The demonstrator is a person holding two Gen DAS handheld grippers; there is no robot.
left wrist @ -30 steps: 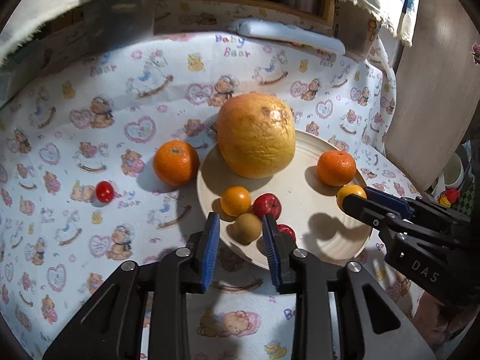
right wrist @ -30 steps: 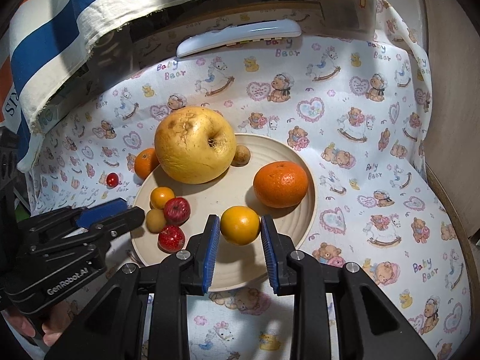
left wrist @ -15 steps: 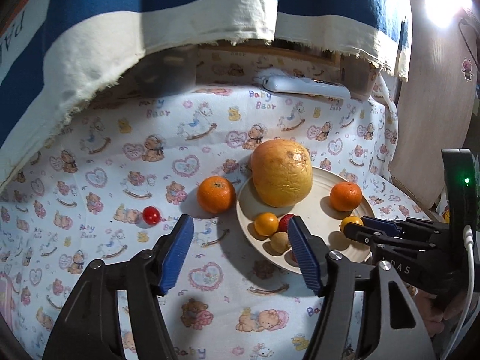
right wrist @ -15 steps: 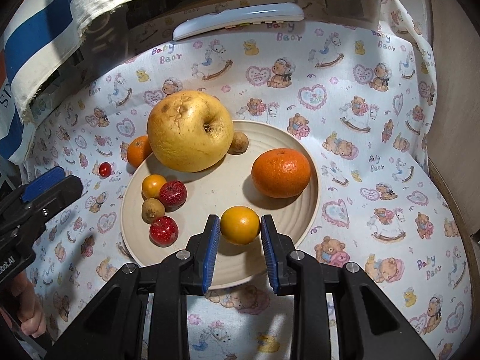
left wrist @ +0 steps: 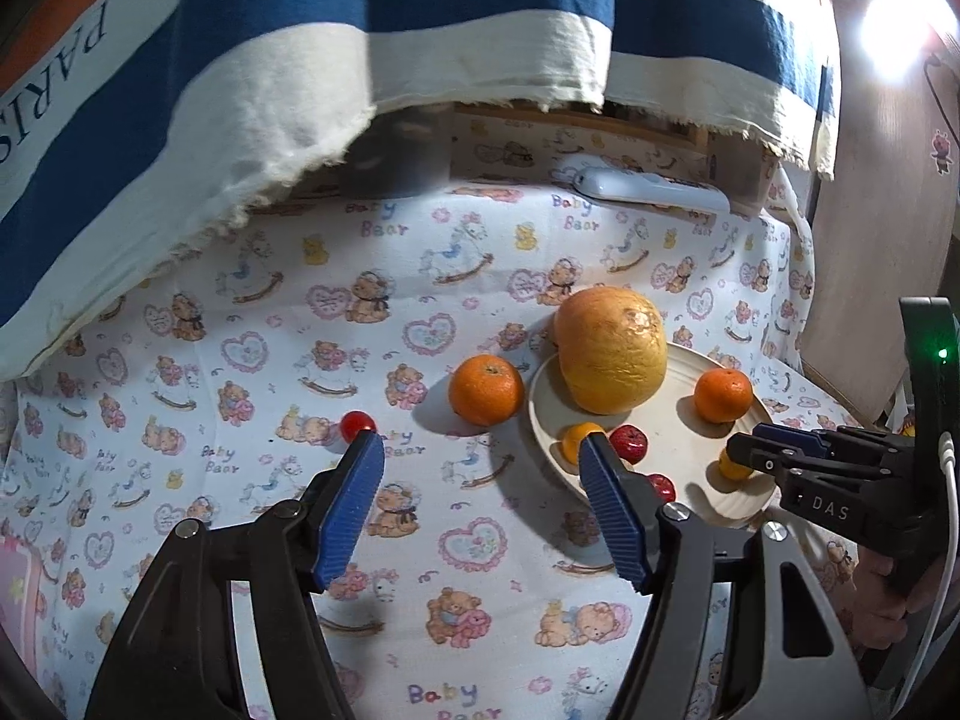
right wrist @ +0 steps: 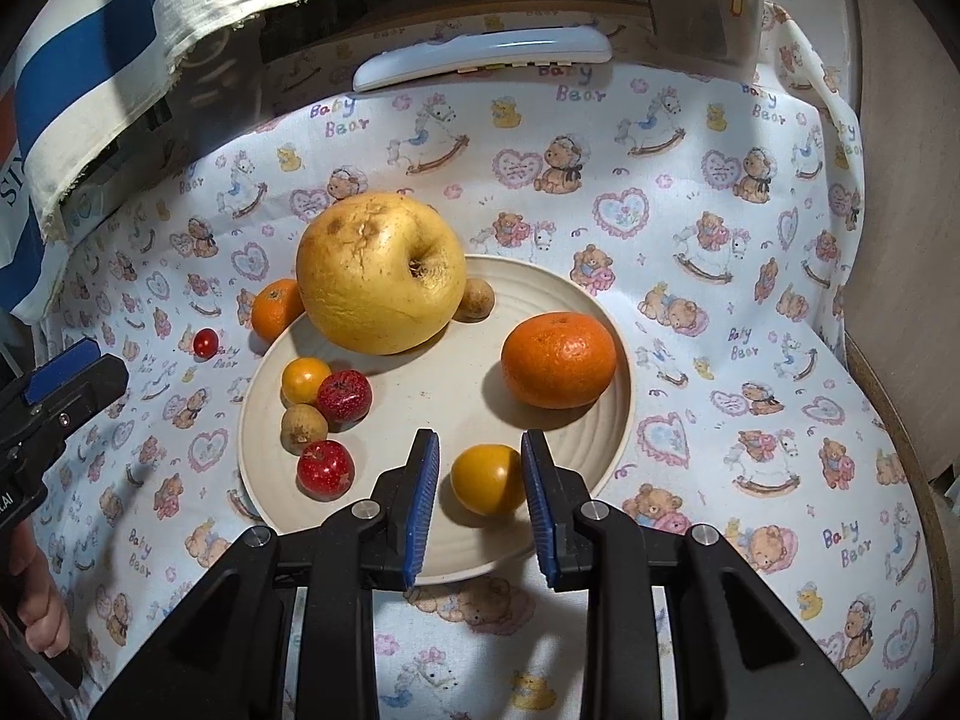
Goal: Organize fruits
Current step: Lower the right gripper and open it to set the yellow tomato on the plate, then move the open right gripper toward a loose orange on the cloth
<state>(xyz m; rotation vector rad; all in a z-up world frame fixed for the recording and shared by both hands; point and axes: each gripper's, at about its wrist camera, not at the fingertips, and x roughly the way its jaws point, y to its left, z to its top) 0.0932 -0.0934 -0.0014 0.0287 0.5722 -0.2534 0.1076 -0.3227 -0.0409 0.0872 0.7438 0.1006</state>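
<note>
A cream plate (right wrist: 600, 324) holds a big yellow pomelo (right wrist: 380, 273), an orange (right wrist: 558, 359), several small red, yellow and brown fruits, and a small yellow fruit (right wrist: 487, 479) near its front rim. My right gripper (right wrist: 480, 480) stands open around that yellow fruit, its pads apart from it. My left gripper (left wrist: 482, 483) is open wide and empty above the cloth, left of the plate (left wrist: 678, 450). An orange (left wrist: 486, 389) and a small red fruit (left wrist: 357, 425) lie on the cloth beyond it.
A white remote (right wrist: 480, 57) lies at the back of the teddy-bear tablecloth. A blue-and-cream striped cloth (left wrist: 300, 90) hangs over the back left. A wooden panel (left wrist: 870, 276) stands at the right.
My left gripper has opened wide, let go of a small brown fruit on the plate, and drawn back and up to the left. The right gripper has opened slightly around the yellow fruit.
</note>
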